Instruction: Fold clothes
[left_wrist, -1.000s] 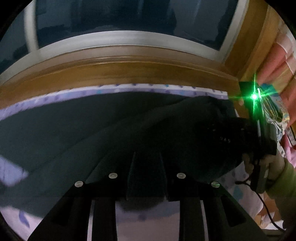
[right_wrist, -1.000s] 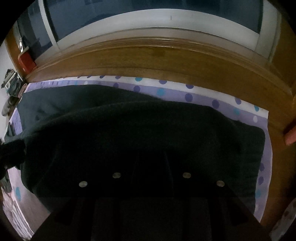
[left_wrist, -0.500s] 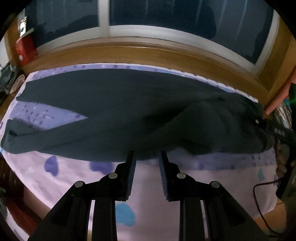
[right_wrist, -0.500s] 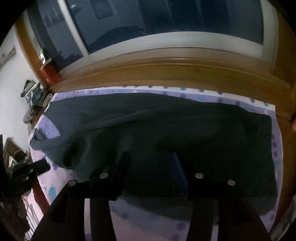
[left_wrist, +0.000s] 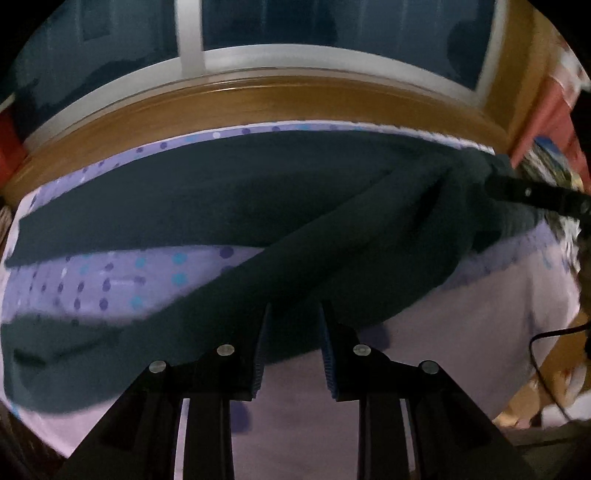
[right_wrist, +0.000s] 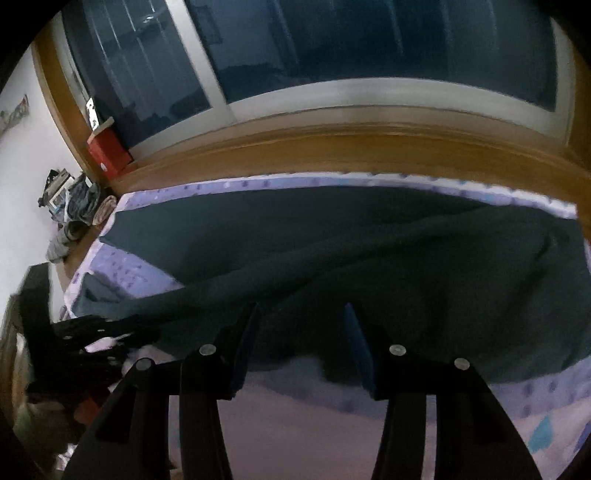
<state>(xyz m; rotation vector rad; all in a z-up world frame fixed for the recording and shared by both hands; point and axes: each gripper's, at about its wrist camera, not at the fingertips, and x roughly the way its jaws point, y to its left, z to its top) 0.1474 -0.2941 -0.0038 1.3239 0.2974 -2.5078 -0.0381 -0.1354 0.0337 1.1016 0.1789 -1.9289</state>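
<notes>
A dark grey-green garment (left_wrist: 295, 206) with two long legs lies on a lilac dotted sheet (left_wrist: 443, 350). One leg runs along the far edge and the other crosses diagonally toward the near left. My left gripper (left_wrist: 294, 314) hovers over the near edge of the diagonal leg, its jaws a little apart with nothing between them. My right gripper (right_wrist: 301, 310) stands open, wider, above the garment's (right_wrist: 369, 258) near edge, gripping nothing. In the left wrist view the right gripper (left_wrist: 535, 194) shows at the garment's right end. In the right wrist view the left gripper (right_wrist: 92, 328) sits at its left end.
A wooden sill (left_wrist: 295, 96) and a dark window run along the far side of the sheet. A red box (right_wrist: 109, 151) stands on the sill at the left, with a heap of clothes (right_wrist: 77, 206) below it. A black cable (left_wrist: 546, 369) hangs at the right.
Both grippers have drawn back from the garment, which filled both views a second ago with fabric at the jaws. It now lies spread on the sheet. The right jaws stand wider.
</notes>
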